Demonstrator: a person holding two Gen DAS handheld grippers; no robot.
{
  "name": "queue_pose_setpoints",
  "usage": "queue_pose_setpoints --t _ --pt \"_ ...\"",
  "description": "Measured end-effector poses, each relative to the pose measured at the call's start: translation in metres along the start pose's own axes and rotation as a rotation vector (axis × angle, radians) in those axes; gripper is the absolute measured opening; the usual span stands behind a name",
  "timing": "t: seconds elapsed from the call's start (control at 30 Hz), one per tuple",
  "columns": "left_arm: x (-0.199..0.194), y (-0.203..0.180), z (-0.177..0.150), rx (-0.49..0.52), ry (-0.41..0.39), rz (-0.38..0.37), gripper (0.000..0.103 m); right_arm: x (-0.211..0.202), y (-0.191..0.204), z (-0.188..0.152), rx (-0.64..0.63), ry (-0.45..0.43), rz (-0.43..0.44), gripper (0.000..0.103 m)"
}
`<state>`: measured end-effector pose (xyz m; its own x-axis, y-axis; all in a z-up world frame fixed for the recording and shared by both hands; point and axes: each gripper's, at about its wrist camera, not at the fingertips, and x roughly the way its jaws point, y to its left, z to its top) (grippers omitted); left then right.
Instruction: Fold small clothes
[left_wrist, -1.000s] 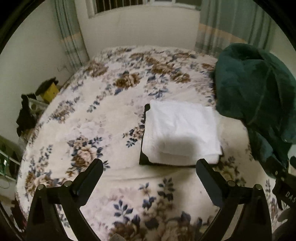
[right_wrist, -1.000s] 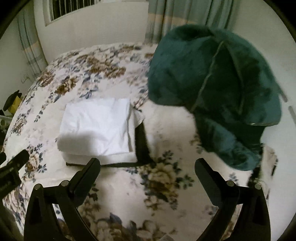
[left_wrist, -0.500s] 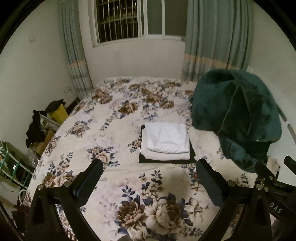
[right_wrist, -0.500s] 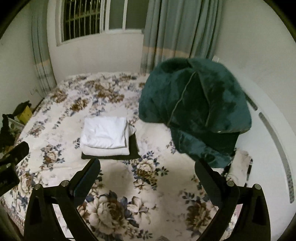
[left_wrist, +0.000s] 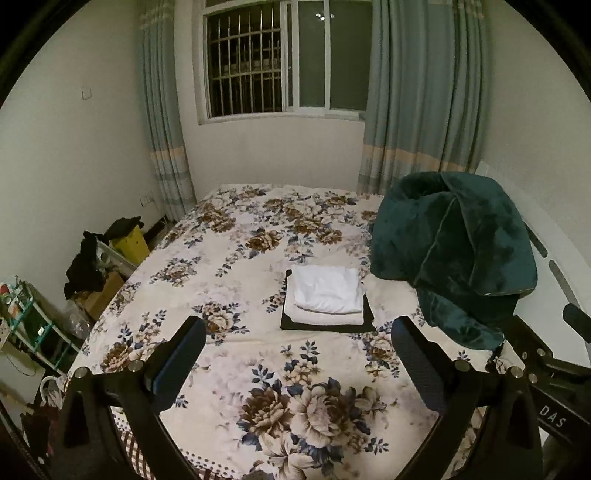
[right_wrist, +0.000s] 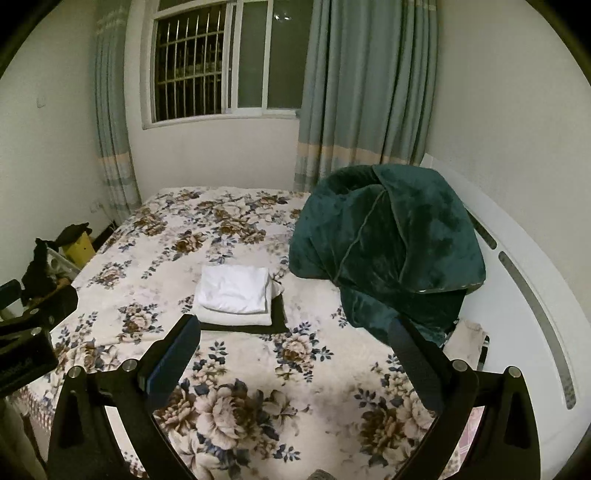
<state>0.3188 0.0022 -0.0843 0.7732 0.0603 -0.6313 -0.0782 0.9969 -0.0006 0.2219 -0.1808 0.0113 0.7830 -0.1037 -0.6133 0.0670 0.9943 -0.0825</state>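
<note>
The folded stack (left_wrist: 327, 299) lies on the floral bedspread (left_wrist: 236, 280), well ahead of both grippers, its long edges running crosswise to them. From the left gripper (left_wrist: 297, 363) it sits slightly right of centre; from the right gripper (right_wrist: 293, 362) ahead-left. Both are spread wide, gripping nothing; neither looks clearly nearer.

Both cameras look from the foot of the bed (left_wrist: 229, 280) toward the window (left_wrist: 284, 59), pulled well back and angled slightly down. The left view sits further left; the right view sits further right, nearer the green blanket (right_wrist: 388, 243). Both share the bed, the folded stack (left_wrist: 327, 295), blanket and window.
</note>
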Motion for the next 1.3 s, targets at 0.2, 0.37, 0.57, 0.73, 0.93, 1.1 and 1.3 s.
queue_pose_setpoints --t 0.2,0.37,0.57,0.73,0.93,1.1,1.3 --pt "-0.029 0.005 -0.006 0.001 -0.026 0.003 0.103 -0.036 -0.001 0.005 -0.02 -0.052 0.01 0.103" --pt "-0.042 0.008 -0.01 -0.003 -0.036 0.007 0.103 -0.053 0.0 0.007 -0.021 -0.068 0.013 0.103" --pt "-0.052 0.01 -0.01 -0.011 -0.047 -0.008 0.103 -0.056 -0.002 0.01 -0.015 -0.076 0.018 0.103" --pt "-0.059 0.011 -0.008 -0.015 -0.062 -0.008 0.103 -0.062 -0.003 0.012 -0.014 -0.081 0.02 0.103" --pt "-0.06 0.011 -0.008 -0.015 -0.066 -0.005 0.103 -0.064 -0.003 0.011 -0.017 -0.08 0.024 0.103" --pt "-0.067 0.013 -0.008 -0.017 -0.069 0.006 0.103 -0.068 -0.001 0.016 -0.022 -0.078 0.032 0.103" --pt "-0.072 0.013 -0.007 -0.018 -0.074 0.011 0.103 -0.072 -0.001 0.018 -0.021 -0.078 0.035 0.103"
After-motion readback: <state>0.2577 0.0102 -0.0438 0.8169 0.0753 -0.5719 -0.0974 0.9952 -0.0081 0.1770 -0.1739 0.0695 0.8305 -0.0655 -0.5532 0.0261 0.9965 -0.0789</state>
